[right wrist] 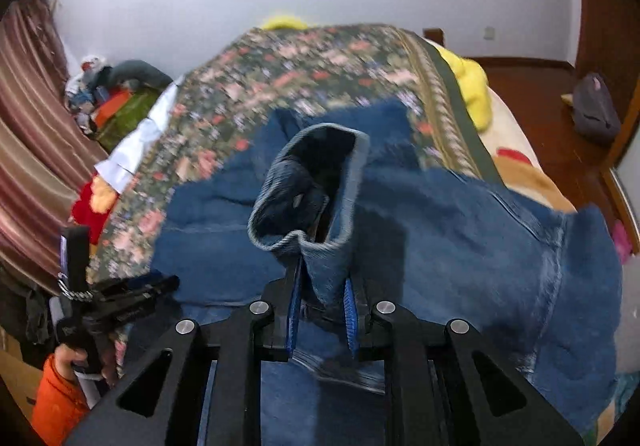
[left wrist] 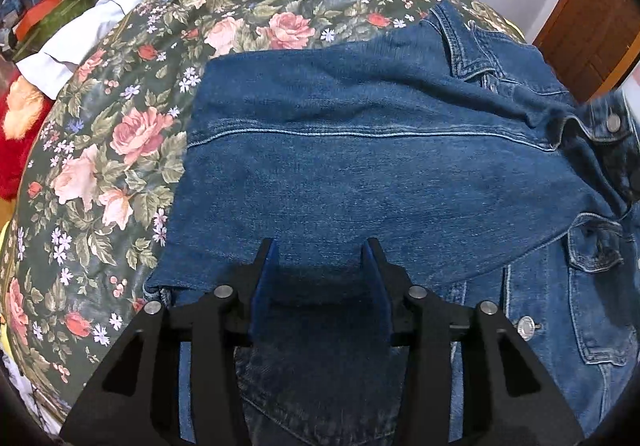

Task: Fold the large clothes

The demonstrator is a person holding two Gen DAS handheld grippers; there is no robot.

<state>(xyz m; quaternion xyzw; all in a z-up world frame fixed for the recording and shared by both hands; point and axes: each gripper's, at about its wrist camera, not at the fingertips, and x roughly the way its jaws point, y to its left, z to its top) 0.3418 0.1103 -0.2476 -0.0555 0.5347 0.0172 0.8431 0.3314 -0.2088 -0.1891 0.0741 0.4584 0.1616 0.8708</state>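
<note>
My right gripper [right wrist: 322, 302] pinches the sleeve cuff [right wrist: 308, 189], mid-fold; left gripper [left wrist: 322, 274] spread, empty; next, lay it across the denim jacket [left wrist: 360, 165].

So the bed [left wrist: 120, 149] has a dark floral spread on it, and a blue denim jacket [left wrist: 360, 173] lies directly across that, collar toward the far right.
</note>
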